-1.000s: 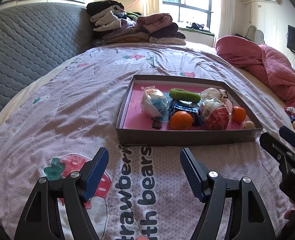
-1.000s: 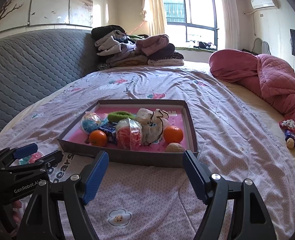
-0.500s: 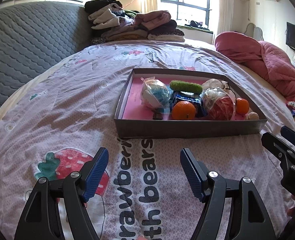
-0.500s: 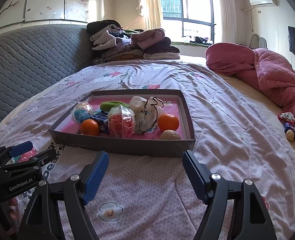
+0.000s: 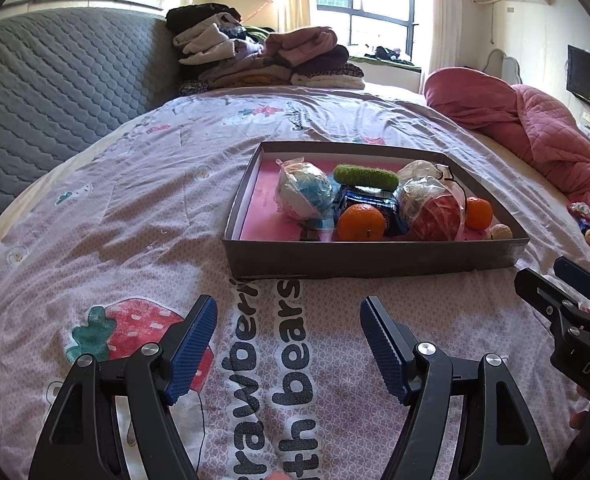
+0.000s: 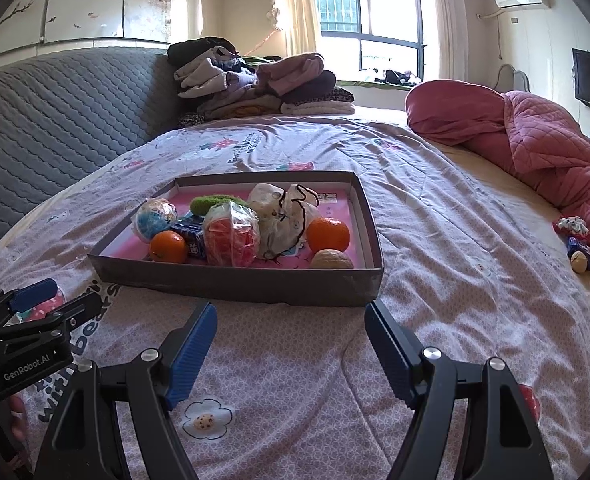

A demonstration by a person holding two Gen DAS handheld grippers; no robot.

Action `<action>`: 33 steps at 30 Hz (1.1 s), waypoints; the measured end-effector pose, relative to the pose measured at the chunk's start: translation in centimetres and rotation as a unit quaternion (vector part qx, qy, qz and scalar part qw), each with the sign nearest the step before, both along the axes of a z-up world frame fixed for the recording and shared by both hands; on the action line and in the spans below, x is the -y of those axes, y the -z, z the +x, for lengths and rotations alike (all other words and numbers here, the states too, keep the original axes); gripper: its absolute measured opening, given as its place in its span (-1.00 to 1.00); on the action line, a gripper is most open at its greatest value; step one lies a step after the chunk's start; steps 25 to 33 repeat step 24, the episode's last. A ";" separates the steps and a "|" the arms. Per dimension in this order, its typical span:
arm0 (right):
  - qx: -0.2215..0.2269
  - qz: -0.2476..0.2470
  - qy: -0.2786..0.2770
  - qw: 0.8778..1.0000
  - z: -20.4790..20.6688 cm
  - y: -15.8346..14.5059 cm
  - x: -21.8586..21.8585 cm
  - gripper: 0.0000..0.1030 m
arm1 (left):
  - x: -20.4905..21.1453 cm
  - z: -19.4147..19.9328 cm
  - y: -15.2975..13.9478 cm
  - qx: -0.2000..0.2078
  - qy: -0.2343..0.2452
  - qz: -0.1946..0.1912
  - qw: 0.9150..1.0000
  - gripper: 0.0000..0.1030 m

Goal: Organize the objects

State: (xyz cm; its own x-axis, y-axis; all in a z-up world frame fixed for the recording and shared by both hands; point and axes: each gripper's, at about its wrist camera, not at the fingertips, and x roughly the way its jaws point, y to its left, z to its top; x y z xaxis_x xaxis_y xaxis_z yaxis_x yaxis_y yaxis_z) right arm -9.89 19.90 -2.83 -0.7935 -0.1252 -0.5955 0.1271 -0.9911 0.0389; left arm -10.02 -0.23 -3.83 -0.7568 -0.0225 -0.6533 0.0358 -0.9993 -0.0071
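A shallow grey box (image 5: 375, 260) (image 6: 239, 282) with a pink floor lies on the bed. It holds two oranges (image 5: 361, 222) (image 6: 328, 234), a bagged blue-white ball (image 5: 305, 196), a bagged red ball (image 6: 231, 234), a green fuzzy piece (image 5: 365, 176), a blue packet (image 5: 371, 200), a white pouch (image 6: 283, 212) and a walnut (image 6: 331, 259). My left gripper (image 5: 289, 320) hangs open over the bedspread, short of the box's near wall. My right gripper (image 6: 291, 326) is open too, just in front of the box, nothing between its fingers.
A grey quilted headboard (image 5: 51, 76) runs along the left. Folded clothes (image 5: 263, 60) are stacked at the far end. A bunched pink quilt (image 6: 535, 148) lies on the right, with small toys (image 6: 579, 244) below it at the bed's edge.
Both views have shifted slightly: the box sits a little lower and nearer than a second ago. Both grippers stayed open and nothing was picked up.
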 end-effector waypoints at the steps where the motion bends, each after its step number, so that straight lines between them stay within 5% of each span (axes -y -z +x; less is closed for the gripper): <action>1: 0.001 0.001 -0.001 1.000 0.0 0.1 0.0 0.47 | -0.1 0.0 0.0 -0.001 0.000 -0.003 1.000 0.46; 33: 0.022 0.005 -0.003 1.000 -1.0 1.4 0.1 0.47 | -0.4 -0.7 1.8 0.010 0.003 -0.018 1.000 0.46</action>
